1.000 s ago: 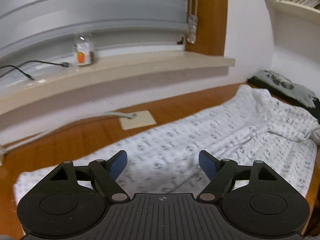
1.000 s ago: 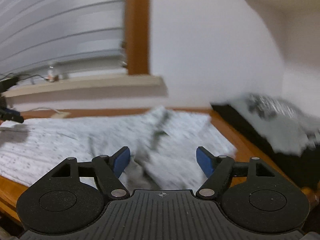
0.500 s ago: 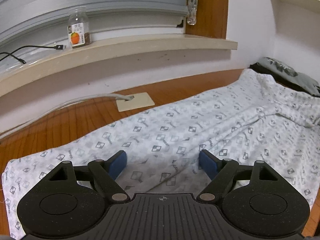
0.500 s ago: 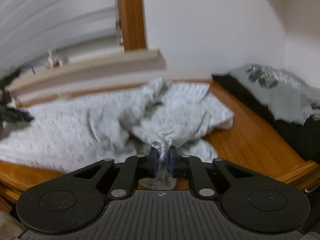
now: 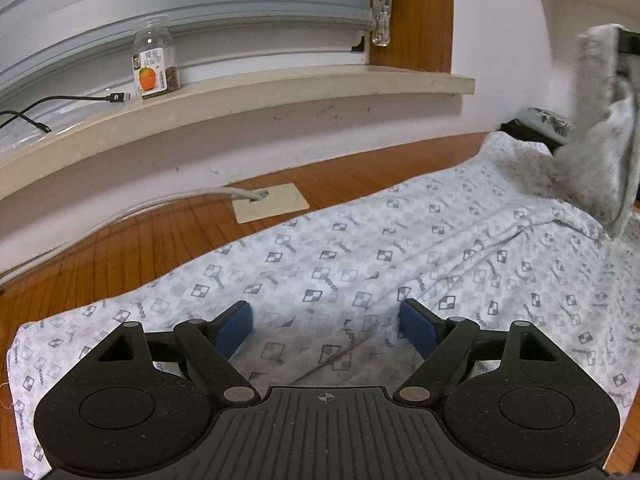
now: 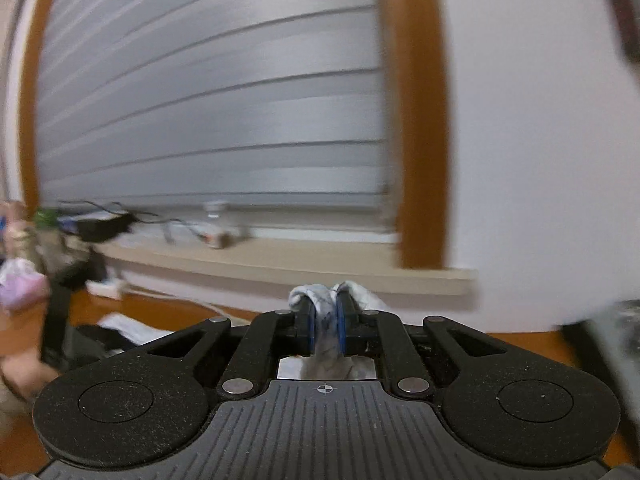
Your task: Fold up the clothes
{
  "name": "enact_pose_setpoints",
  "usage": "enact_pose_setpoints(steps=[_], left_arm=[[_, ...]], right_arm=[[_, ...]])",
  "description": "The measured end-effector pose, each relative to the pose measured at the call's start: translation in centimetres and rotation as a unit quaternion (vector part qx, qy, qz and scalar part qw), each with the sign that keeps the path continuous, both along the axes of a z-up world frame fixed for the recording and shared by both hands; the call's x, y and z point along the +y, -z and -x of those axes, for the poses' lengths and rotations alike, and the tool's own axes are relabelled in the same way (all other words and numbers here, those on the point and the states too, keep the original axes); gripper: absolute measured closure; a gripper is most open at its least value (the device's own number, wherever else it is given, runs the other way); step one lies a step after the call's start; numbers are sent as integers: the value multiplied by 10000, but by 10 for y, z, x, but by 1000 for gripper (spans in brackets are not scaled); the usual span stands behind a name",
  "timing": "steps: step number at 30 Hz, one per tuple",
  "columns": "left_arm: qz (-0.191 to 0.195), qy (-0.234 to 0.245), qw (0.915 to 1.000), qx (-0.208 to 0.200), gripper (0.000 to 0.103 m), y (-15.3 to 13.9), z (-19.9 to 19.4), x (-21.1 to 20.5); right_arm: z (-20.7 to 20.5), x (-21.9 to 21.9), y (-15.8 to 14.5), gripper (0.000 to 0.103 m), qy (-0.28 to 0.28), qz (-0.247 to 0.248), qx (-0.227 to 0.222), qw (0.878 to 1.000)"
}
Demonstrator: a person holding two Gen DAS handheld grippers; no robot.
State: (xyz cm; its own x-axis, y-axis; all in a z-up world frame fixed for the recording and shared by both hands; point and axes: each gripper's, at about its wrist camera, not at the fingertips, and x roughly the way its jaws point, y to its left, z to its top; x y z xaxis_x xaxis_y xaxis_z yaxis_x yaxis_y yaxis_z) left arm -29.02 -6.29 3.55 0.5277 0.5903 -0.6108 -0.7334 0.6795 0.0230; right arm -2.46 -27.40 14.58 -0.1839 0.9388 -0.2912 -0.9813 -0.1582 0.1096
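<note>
blue fingers [image 6: 310, 330] of the right gripper [image 6: 325, 330] pinch a bunch of the printed garment [image 5: 360, 264], jaws easing open slightly with cloth between them; the left gripper [image 5: 326, 330] hovers wide and empty over the near end. the first fold looks under way (one end lifted off the wooden table [image 5: 100, 248]); next, carry it across. the white, checker-patterned cloth lies mostly flat, lightly creased.
</note>
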Motion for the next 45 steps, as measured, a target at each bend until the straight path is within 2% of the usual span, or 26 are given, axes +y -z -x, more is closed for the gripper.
enact_pose_setpoints(steps=[2, 4, 7, 10, 13, 14, 15, 16, 20, 22, 26, 27, 30, 33, 34, 36, 37, 39, 41, 45], left_arm=[[19, 4, 10000, -10, 19, 0, 0, 1], [18, 3, 10000, -7, 19, 0, 0, 0], [22, -3, 10000, -1, 18, 1, 0, 1], [34, -26, 10000, 12, 16, 1, 0, 2], [11, -59, 10000, 30, 14, 0, -1, 1], [-22, -71, 10000, 30, 14, -1, -1, 1], [-56, -84, 9999, 30, 14, -2, -2, 0], [-85, -88, 9999, 23, 18, -3, -3, -1], [-177, 43, 9996, -195, 37, -27, -20, -3], [-247, 240, 9989, -333, 42, -45, -38, -4], [-299, 710, 9965, -337, 41, -71, -92, 4], [-265, 782, 9962, -271, 38, -73, -108, 7], [23, 996, 9950, 27, 33, -66, -153, 25], [430, 1092, 9921, 448, 33, -44, -185, 46], [573, 1112, 9903, 599, 35, -36, -194, 53], [647, 1126, 9883, 802, 55, -24, -202, 60], [669, 1179, 9878, 768, 73, -21, -200, 61], [621, 1205, 9890, 591, 99, -24, -190, 59], [330, 1038, 9936, 302, 99, -37, -172, 57], [-158, 488, 9968, -615, 99, -83, -107, 49]], right_arm=[[8, 15, 13, 76, -131, 188, 78, 9997], [11, 24, 28, 60, -131, 309, 112, 9994], [-8, 15, 49, 52, 194, 174, 327, 9991], [-30, 4, 67, 52, 617, 132, 317, 9975], [-46, -3, 90, 53, 1075, 287, 3, 9938], [-51, -4, 97, 55, 1172, 373, -71, 9924], [-55, -3, 104, 65, 1216, 487, -138, 9913], [-59, -1, 111, 75, 1257, 593, -180, 9901], [-67, 7, 129, 75, 1226, 862, -309, 9882], [-65, 10, 133, 75, 1207, 910, -443, 9875], [-57, 17, 141, 74, 1188, 937, -714, 9859], [-56, 19, 145, 74, 1208, 956, -764, 9851], [-58, 20, 144, 73, 1266, 895, -763, 9849], [-60, 18, 144, 73, 1299, 893, -635, 9855], [-61, 17, 144, 73, 1332, 878, -609, 9853], [-61, 16, 145, 73, 1378, 859, -579, 9850], [-61, 16, 145, 73, 1376, 859, -567, 9851], [-62, 16, 145, 73, 1374, 878, -542, 9851], [-63, 17, 145, 73, 1325, 892, -503, 9859], [-65, 17, 145, 73, 1313, 905, -428, 9863]])
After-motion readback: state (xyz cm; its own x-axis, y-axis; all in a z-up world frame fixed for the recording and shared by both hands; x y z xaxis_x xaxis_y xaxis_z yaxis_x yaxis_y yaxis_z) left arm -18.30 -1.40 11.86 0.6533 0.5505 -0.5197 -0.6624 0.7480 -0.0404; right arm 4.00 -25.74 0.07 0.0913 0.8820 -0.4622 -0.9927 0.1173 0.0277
